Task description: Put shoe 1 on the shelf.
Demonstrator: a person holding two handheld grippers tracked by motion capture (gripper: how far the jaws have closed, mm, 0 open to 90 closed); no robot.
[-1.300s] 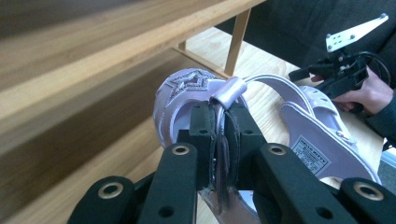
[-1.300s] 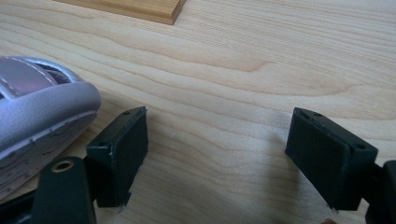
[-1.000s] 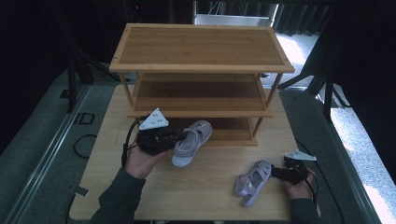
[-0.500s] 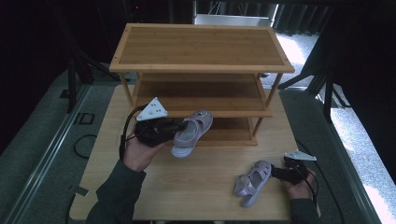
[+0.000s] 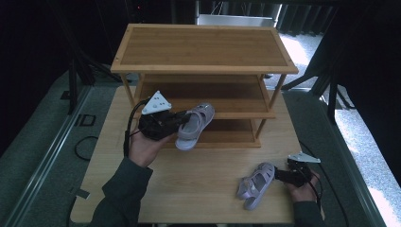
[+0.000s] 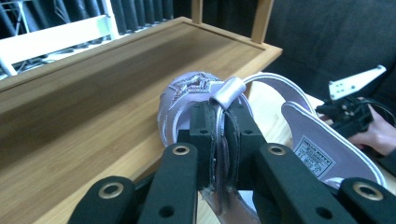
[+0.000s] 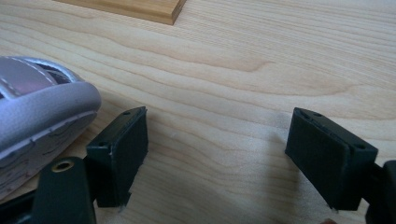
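Lilac sandal (image 5: 194,126) number one hangs in the air in front of the wooden shoe rack (image 5: 204,38), level with the edge of its middle shelf (image 5: 246,115), toe pointing toward the rack. The left gripper (image 5: 178,119) has its jaws clenched on a side strap of this sandal; in the left gripper view the two black jaws pinch the strap close together, with the star-trimmed toe and the printed insole beyond them. The second lilac sandal (image 5: 256,183) lies on the pale wooden table (image 5: 189,189), near the front right, well apart from the first. The right gripper (image 5: 283,176) rests on the table just beside this sandal's heel end; in the right gripper view its jaws stand wide apart with bare tabletop between them, and the sandal's side lies outside the left jaw, close to it.
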